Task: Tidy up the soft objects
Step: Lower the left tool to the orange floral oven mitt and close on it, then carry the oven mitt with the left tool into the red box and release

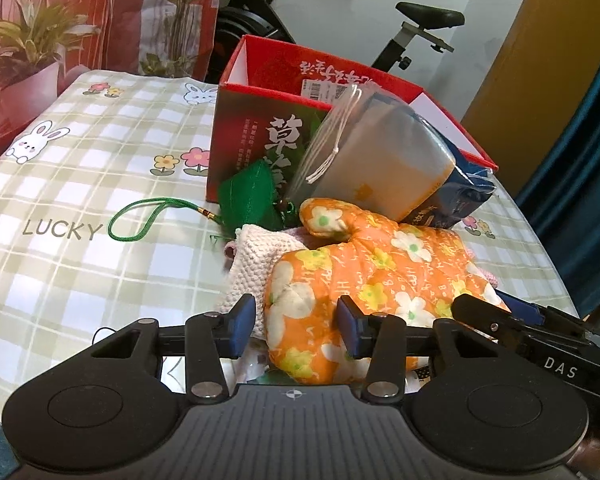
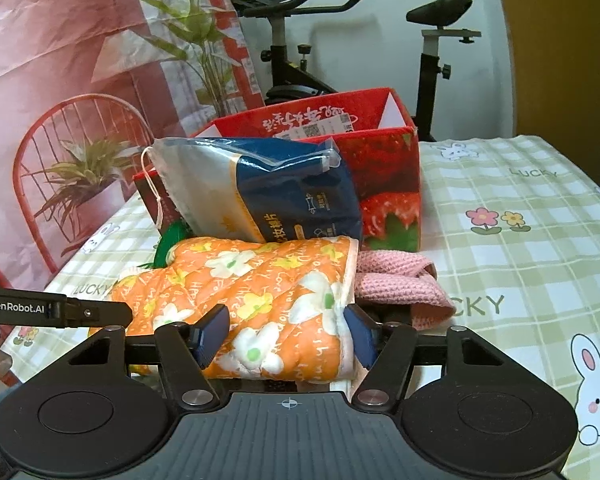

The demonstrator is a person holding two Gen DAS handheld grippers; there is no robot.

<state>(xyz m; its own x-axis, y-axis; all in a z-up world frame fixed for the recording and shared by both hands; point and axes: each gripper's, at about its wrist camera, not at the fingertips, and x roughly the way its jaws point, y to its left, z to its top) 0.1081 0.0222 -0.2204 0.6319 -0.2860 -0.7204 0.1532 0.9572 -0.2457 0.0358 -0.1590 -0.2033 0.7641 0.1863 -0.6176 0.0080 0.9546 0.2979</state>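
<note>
An orange floral oven mitt (image 1: 364, 276) lies on the checked tablecloth, on a knitted cream-and-pink cloth (image 1: 256, 264). My left gripper (image 1: 296, 322) has its blue pads on either side of the mitt's finger end. My right gripper (image 2: 288, 334) has its pads around the mitt's cuff (image 2: 260, 300). A plastic pack of cotton pads (image 1: 376, 160) leans on the mitt and against the open red strawberry box (image 1: 256, 128). It also shows in the right wrist view (image 2: 268, 188). A green tasselled charm (image 1: 252, 196) lies by the box.
The pink knitted cloth (image 2: 400, 284) sticks out to the right of the mitt. The table (image 2: 520, 240) carries a green check cloth with rabbits. A red printed bag (image 2: 60, 80) stands at the left, and an exercise bike (image 2: 432, 48) behind the table.
</note>
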